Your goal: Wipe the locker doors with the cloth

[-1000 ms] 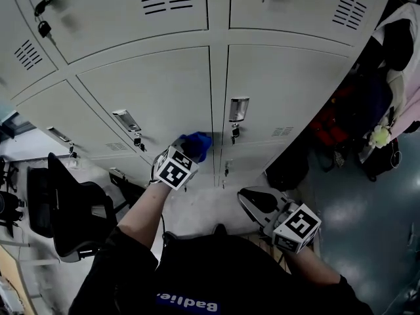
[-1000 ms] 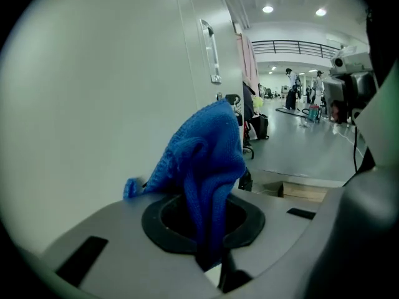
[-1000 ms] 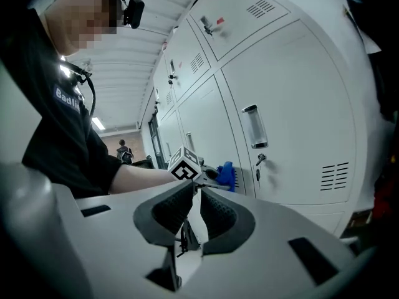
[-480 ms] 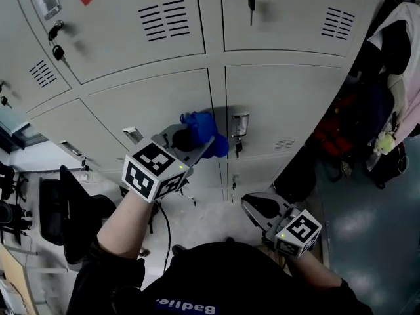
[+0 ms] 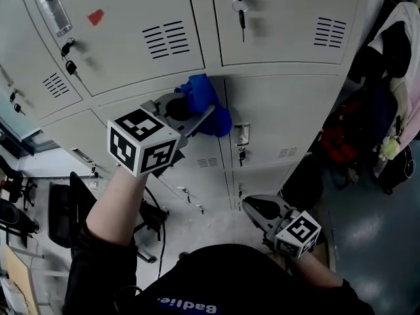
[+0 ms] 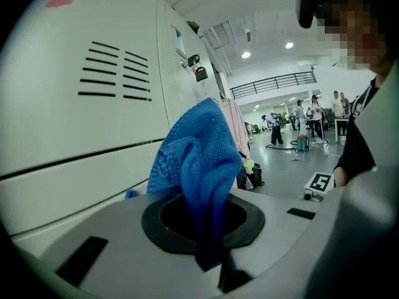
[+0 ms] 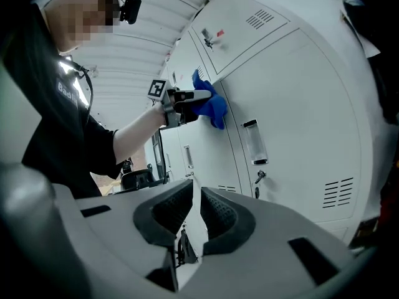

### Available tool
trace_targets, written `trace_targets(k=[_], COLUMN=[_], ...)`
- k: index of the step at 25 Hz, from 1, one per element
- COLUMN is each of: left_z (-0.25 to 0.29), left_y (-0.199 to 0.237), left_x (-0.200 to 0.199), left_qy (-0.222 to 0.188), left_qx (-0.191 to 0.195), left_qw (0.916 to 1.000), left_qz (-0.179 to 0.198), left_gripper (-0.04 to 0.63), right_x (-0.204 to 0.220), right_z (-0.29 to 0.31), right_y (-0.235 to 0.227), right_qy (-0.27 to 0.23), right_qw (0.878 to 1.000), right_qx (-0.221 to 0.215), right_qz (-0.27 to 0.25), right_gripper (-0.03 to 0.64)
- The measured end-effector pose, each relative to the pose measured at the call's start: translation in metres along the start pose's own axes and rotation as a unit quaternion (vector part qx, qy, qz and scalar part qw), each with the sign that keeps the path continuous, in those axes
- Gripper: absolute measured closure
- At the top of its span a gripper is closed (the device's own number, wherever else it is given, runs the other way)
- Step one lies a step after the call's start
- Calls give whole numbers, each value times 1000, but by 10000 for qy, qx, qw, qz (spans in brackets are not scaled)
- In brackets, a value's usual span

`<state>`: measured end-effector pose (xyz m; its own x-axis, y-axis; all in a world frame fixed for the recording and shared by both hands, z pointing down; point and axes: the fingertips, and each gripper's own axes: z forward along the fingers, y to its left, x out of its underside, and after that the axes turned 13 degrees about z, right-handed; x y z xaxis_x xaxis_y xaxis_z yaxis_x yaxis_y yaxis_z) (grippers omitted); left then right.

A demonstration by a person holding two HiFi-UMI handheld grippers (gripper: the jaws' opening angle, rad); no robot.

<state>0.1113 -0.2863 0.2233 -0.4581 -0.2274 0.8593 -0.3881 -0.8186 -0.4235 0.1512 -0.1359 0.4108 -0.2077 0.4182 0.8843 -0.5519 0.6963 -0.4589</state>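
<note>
A: Left gripper (image 5: 191, 115) first. State?
B: Clamped on the cloth (image 6: 198, 157). A blue fold is pinched between the jaws, and the rest is bunched up ahead of the tips.

A: Where is the cloth put?
B: Against the locker doors (image 5: 282, 104), straight ahead of the left gripper, at the seam between an upper door and the one below it. Contact is read from the head view. In the left gripper view the door is only seen just beside the cloth.

A: Handling?
B: Judged soft, light and limp, probably terry. No shape is held, so it will be dragged and folded over by friction on the painted metal. It is best taken by a thick bunch set deep in the jaws, with a pad left sticking out for wiping. A thin edge hold could be pulled free. Snagging is possible on the key (image 5: 240, 12) above the gripper and the latch handle (image 5: 243, 135) below it.

A: Right gripper (image 7: 194, 203)?
B: The jaws are all but together, only a slit is left, and nothing is held. It is carried low, well apart from the cloth, and is aimed at the lower doors.

A: Stage?
B: Wiping is judged under way, with much door surface not yet covered.
</note>
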Motion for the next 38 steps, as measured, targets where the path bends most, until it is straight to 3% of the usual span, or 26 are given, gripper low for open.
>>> trace_targets(k=[9, 20, 25, 32, 38], left_z=[18, 40, 56, 79, 93], left_y=[-20, -57, -80, -113, -130], left_x=[48, 141, 191, 258, 290], left_qy=[269, 767, 1131, 1480, 1657], left_qx=[90, 234, 275, 401, 558], left_qw=[9995, 9959, 9919, 9810, 9765], left_qz=[-131, -420, -517, -1186, -1257], left_gripper=[540, 540, 540, 540, 540], right_x=[10, 21, 26, 33, 42], right_z=[-1, 7, 6, -4, -8], right_y=[-7, -12, -12, -12, 6], right_qy=[191, 219, 307, 184, 208], right_qw=[9997, 9996, 9992, 9985, 9975], right_qx=[-3, -10, 117, 358, 614], right_qz=[169, 175, 226, 368, 298], right_gripper=[577, 578, 577, 578, 577])
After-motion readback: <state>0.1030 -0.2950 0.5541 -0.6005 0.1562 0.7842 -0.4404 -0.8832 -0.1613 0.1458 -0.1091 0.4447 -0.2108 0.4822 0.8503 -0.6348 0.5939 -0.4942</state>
